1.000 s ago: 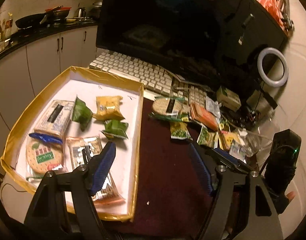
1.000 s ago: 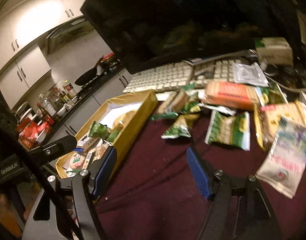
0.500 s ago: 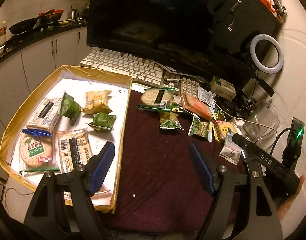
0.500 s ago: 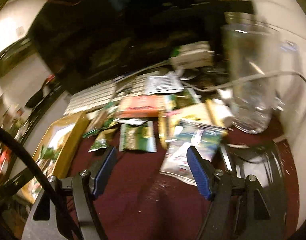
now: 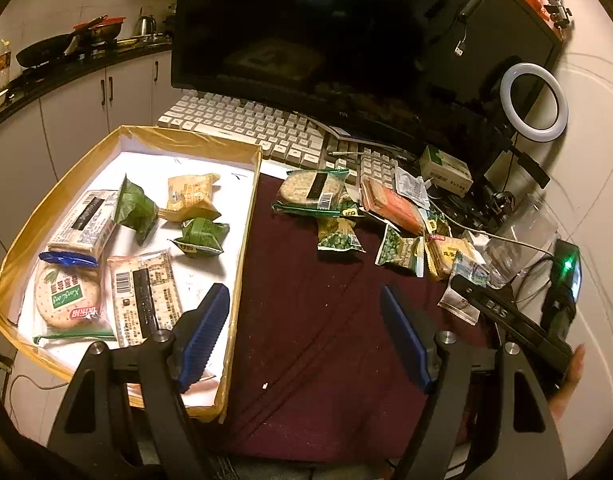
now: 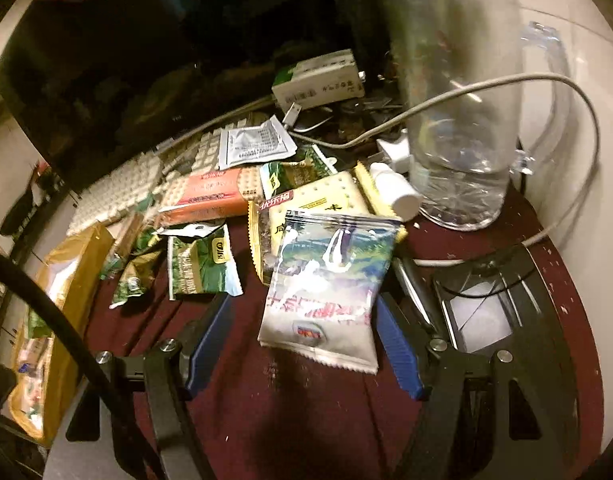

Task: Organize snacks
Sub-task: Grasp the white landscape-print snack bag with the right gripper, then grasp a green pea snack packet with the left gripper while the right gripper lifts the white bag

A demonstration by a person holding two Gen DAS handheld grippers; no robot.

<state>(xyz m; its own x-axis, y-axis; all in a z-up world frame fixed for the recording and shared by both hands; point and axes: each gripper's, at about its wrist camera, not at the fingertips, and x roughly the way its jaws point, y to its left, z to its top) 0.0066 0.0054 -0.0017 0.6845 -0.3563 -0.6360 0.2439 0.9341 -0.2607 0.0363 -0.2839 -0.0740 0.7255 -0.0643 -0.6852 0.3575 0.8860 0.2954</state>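
Between the blue pads of the right gripper (image 6: 302, 320), a white-and-blue snack pouch (image 6: 326, 280), lying flat on the maroon cloth (image 6: 290, 412); jaws spread wide, pads (image 6: 208, 344) flanking the pouch's lower edge without clearly pressing on it, nothing gripped. Just beyond the pouch, partly under its top edge, a yellow cracker pack (image 6: 318, 204); ahead and left of the jaws, a green pea snack bag (image 6: 200, 264) and a smaller green bag (image 6: 136, 276); further ahead, an orange cracker pack (image 6: 210, 196) with a silver sachet (image 6: 254, 144) behind it. Ahead and right of the jaws, a clear plastic jug (image 6: 462, 112), upright, with a white cable (image 6: 466, 92) crossing in front of it and a small white bottle (image 6: 394, 188) tipped against its base. Far left of the jaws, the gold-edged tray (image 6: 78, 256)

Left gripper (image 5: 304, 332) likewise wide open and holding nothing, hovering over bare maroon cloth (image 5: 306, 320), left pad (image 5: 204, 338) over the right rim of the tray (image 5: 242, 240). Left of the jaws, inside the tray: a round cracker pack (image 5: 66, 304), a barcode-labelled cracker pack (image 5: 144, 288), a white wafer pack (image 5: 86, 220), two green wrapped snacks (image 5: 132, 208) (image 5: 202, 236) and a yellow snack bag (image 5: 192, 196). Ahead and right of the jaws, loose snacks on the cloth: a round biscuit pack (image 5: 314, 192), green pea bags (image 5: 338, 234), an orange pack (image 5: 390, 204). Beyond those, a white keyboard (image 5: 250, 124) under a dark monitor (image 5: 346, 32); far right, a ring light (image 5: 532, 102)
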